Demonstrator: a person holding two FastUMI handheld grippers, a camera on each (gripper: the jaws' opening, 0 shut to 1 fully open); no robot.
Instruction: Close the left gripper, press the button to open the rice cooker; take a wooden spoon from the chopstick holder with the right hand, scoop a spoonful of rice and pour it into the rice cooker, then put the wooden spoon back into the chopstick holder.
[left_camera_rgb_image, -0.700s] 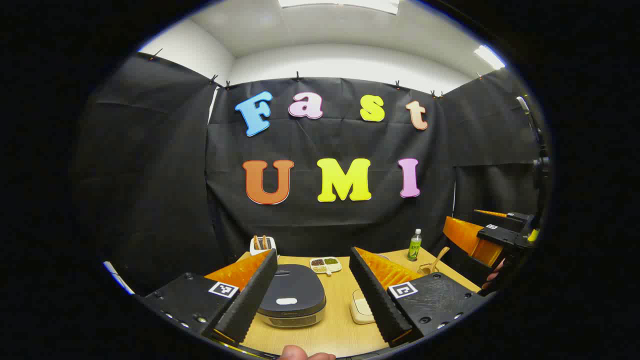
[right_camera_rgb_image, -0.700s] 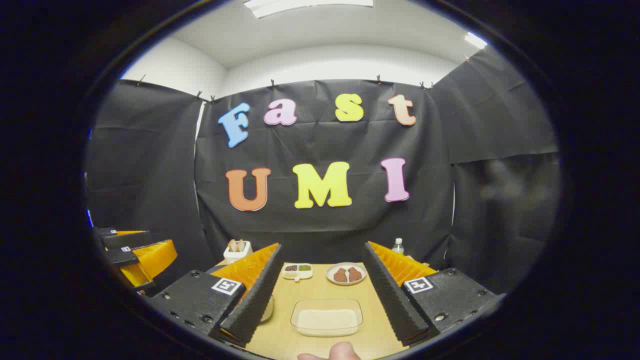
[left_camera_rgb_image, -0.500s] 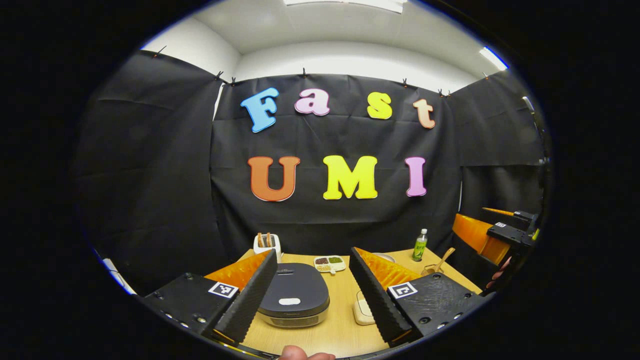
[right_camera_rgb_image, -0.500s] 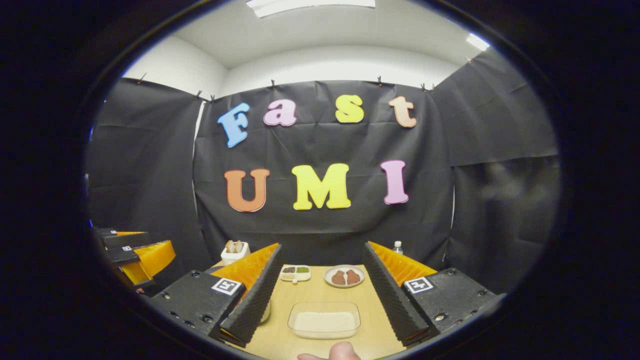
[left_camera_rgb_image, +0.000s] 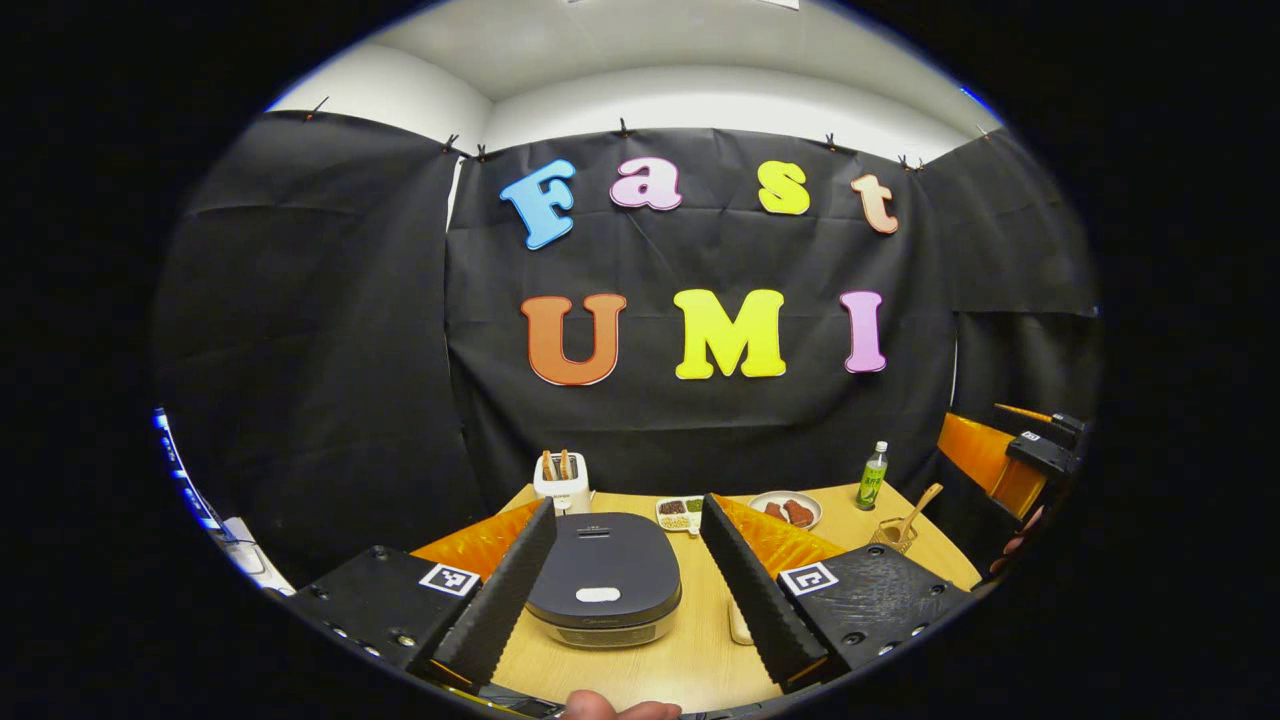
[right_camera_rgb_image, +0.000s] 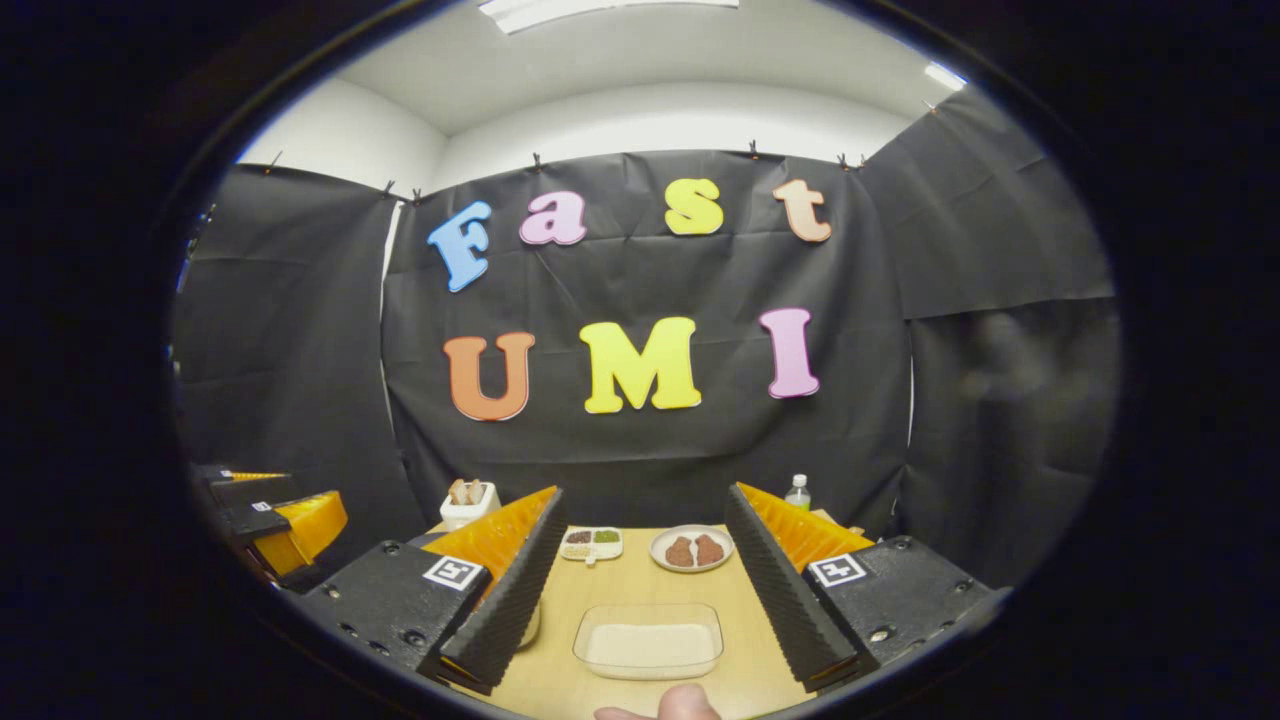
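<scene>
- While both pairs of tongs hover above the worktop with nothing between their fingers, the left tongs stand wide open in the left gripper view, and the rice cooker lies between their fingers, farther along.
- Square black-and-white markers sit on the bodies of the left tongs; no readable writing shows on them.
- Dark and rounded, the rice cooker has its lid down, a pale oval button near its front edge and a lighter band at the base; a small mark on that band is too small to read.
- Beside the cooker, the right tongs are also wide open in the right gripper view, above a clear rectangular container of white rice lying on the worktop.
- Beyond the cooker, a small divided dish of mixed grains and a plate with brown pieces rest mid-worktop.
- At the far left corner, the white chopstick holder stands upright with wooden handles sticking up.
- Toward the far right, a green bottle stands upright with a label too small to read, and near it a wooden spoon leans in a small cup.
</scene>
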